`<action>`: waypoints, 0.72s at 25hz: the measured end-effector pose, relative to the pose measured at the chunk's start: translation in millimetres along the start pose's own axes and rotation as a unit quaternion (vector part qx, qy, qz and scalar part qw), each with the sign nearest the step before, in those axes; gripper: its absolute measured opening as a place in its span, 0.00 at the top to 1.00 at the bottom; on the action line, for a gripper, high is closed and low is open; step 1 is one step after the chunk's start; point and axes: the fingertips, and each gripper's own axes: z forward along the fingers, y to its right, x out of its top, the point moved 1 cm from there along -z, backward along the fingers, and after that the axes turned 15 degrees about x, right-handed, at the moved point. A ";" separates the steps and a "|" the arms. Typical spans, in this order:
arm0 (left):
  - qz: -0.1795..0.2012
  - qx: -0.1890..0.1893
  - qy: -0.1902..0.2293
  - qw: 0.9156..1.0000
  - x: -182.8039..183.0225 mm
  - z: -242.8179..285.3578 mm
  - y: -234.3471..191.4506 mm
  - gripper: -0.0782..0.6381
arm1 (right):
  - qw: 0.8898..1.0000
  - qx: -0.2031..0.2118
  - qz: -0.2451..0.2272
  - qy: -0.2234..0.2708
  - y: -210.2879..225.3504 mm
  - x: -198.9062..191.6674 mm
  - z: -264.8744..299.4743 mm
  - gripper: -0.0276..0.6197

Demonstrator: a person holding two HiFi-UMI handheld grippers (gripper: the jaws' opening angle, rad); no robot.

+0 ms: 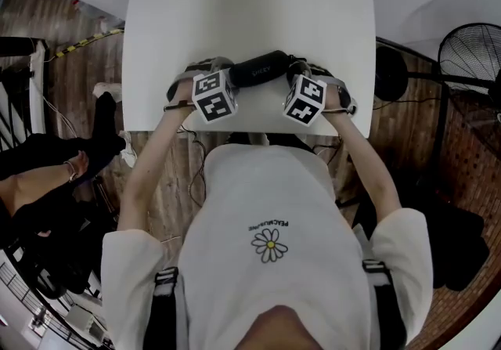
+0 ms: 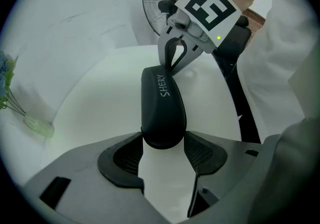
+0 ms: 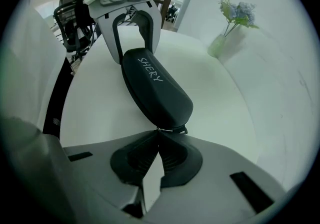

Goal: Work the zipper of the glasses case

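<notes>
One glasses case (image 3: 155,92), zipper pull (image 3: 175,129) only in right gripper view

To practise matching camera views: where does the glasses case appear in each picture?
Head view: glasses case upper centre, near the white table's front edge.
Left gripper view: case centre, near end between the jaws.
Right gripper view: case centre, near end at the shut jaws.
Shared landmark: the white table.
</notes>
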 end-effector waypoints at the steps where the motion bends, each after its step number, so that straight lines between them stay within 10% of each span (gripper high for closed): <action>1: -0.003 -0.001 -0.004 1.000 -0.1 -0.2 -0.4 0.52 | 1.000 -0.001 0.004 0.002 -0.6 1.3 -0.7 0.95; 18: -0.021 0.007 -0.019 1.000 -0.7 -0.4 -0.7 0.53 | 0.995 0.054 0.038 0.075 -57.9 73.8 10.2 0.95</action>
